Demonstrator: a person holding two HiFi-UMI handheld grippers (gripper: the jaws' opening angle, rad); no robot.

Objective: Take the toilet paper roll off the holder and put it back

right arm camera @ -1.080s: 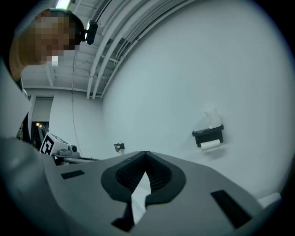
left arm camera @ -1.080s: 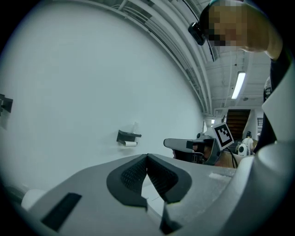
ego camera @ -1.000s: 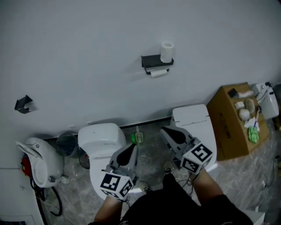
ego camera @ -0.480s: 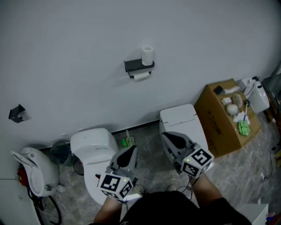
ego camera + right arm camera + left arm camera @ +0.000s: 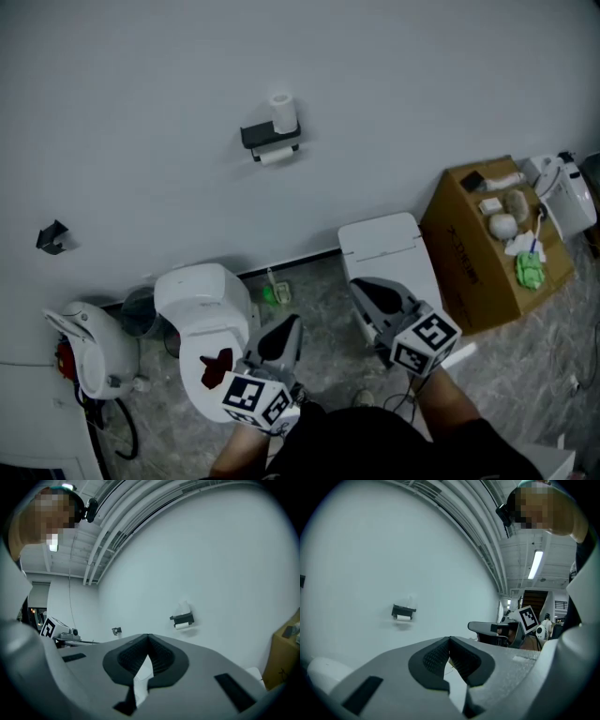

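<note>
Fingers pressed together on both tools, pad against pad, with nothing pinched between them. The left gripper [image 5: 289, 326] and the right gripper [image 5: 362, 284] are held low in front of the person, side by side and apart from each other, both aimed toward the pale wall [image 5: 394, 103].

The holder [image 5: 270, 136] is a dark bracket fixed high on that wall, well apart from both grippers. One toilet paper roll [image 5: 282, 112] stands upright on its top. A second roll [image 5: 275, 157] hangs just beneath the bracket, with a short sheet showing. From here I cannot tell which of the two the task means.

In the left gripper view the holder [image 5: 403, 611] appears small, up and to the left of the closed fingers [image 5: 436, 656]. In the right gripper view the holder [image 5: 182, 618] sits above and to the right of the closed fingers [image 5: 161, 656].

On the floor below stand two toilets: the left toilet [image 5: 202, 295] beneath the left gripper and the right toilet [image 5: 386, 246] beside the right one. A cardboard box [image 5: 483, 258] with small items on top rests further right. A small dark bracket [image 5: 52, 237] is on the wall at far left.

Progress, as judged from this arrangement: nothing visible marks the task as begun. Both rolls sit at the holder and neither gripper touches them. The reach to the wall, the opening of the fingers, the grasp, the lift off and the return all appear to remain.
</note>
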